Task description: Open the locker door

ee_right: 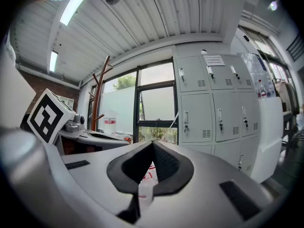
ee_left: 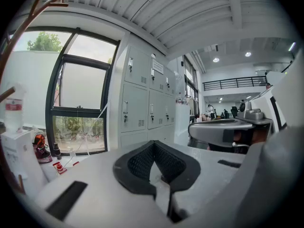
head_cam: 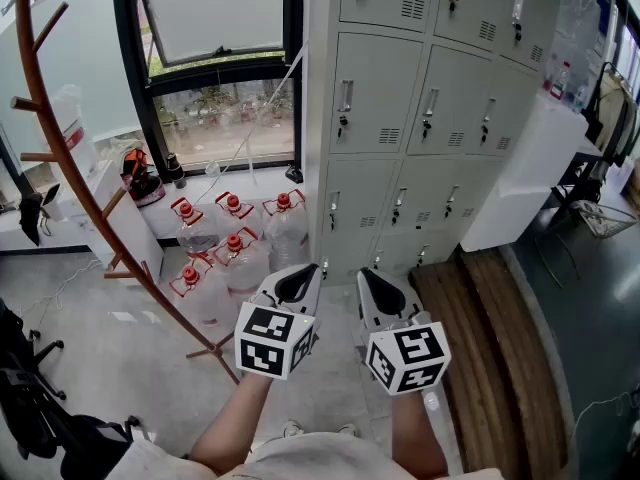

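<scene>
So the locker bank (head_cam: 430,118) takes up the upper right of the head view. It's light grey metal, three columns wide with several rows, standing upright next to the window. Every door is shut flush, none ajar. Take the left door of the second row (head_cam: 368,93): it has a slim vertical silver handle (head_cam: 345,96) near its left edge with a small lock just under it, plus a louvred vent (head_cam: 389,135) at its lower right. The rest of the doors look the same. Can't tell which door is the one to open.
</scene>
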Demonstrator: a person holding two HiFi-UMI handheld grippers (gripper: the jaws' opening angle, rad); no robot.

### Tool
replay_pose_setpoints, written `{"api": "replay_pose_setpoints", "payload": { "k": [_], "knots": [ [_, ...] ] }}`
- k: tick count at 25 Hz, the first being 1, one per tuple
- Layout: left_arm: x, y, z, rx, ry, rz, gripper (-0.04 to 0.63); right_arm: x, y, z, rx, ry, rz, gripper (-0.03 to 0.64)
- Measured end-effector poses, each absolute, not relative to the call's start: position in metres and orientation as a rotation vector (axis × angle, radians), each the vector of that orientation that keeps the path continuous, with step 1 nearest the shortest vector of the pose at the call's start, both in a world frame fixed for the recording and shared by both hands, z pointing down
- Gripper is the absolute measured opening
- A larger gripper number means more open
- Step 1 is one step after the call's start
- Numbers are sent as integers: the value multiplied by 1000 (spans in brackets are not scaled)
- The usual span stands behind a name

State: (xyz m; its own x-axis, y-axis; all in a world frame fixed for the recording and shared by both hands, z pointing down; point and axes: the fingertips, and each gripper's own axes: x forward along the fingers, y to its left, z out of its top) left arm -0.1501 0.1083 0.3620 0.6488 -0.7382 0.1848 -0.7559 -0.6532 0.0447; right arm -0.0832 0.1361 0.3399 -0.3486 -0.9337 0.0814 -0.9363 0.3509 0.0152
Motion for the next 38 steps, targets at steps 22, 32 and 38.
{"api": "replay_pose_setpoints", "payload": {
  "k": [22,32,38],
  "knots": [
    [-192,56,378,2714,-1212,178,6,-129,86,355,1772,-2510,81,-5],
    [-141,5,375,2734,-1245,223,6,-87,26,357,1732,-2582,88,-5],
    [-104,-35,373,2706,-1303,245,6,-50,-14,359,1678,-2635,114,-4]
  ]
}}
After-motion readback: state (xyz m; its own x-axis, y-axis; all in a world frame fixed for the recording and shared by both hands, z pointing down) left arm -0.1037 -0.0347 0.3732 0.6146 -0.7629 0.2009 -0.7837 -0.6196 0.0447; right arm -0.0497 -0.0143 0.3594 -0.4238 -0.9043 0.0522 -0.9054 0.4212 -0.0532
